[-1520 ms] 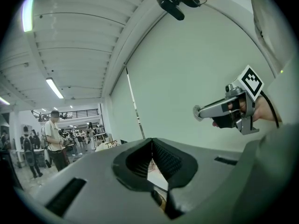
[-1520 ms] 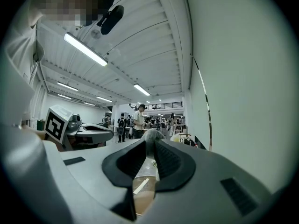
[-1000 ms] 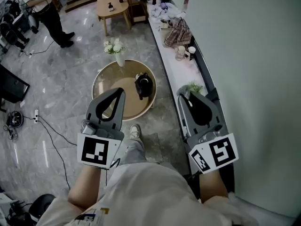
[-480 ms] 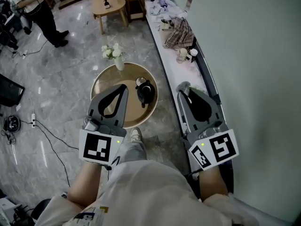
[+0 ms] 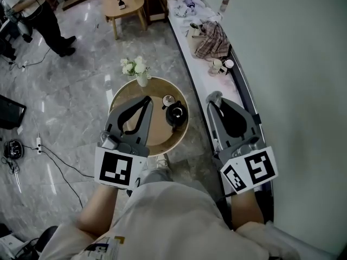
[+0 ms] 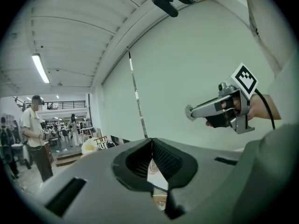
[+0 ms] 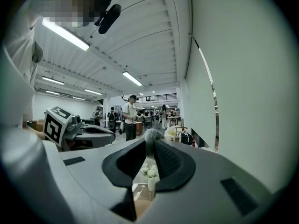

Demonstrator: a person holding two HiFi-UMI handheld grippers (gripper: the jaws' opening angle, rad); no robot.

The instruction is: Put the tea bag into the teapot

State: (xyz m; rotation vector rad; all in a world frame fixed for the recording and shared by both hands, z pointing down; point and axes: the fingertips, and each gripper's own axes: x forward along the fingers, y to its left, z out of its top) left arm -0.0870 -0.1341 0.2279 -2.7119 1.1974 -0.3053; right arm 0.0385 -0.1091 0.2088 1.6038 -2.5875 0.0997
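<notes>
In the head view a black teapot point(image 5: 177, 112) stands on a round wooden table point(image 5: 159, 132), with a small round lid or cup point(image 5: 168, 99) just behind it. Both grippers are held up over the table's near side. My left gripper point(image 5: 147, 99) is shut and holds nothing; its tips meet in the left gripper view point(image 6: 152, 142). Right of the table, my right gripper point(image 5: 214, 97) is shut on a small grey wad, apparently the tea bag point(image 7: 150, 135). That wad also shows at the right gripper's tip point(image 6: 188, 112) in the left gripper view.
A vase of white flowers point(image 5: 136, 67) stands at the table's far edge. Along the wall on the right, a long ledge point(image 5: 198, 72) carries a checked cloth point(image 5: 211, 39) and cups point(image 5: 219, 65). Cables point(image 5: 38, 142) cross the marble floor. A person point(image 5: 32, 10) stands far left near a small wooden table point(image 5: 122, 1).
The view has moved forward: the round table and teapot now lie closer under the grippers and further right. Both grippers keep their pose and jaw state.
</notes>
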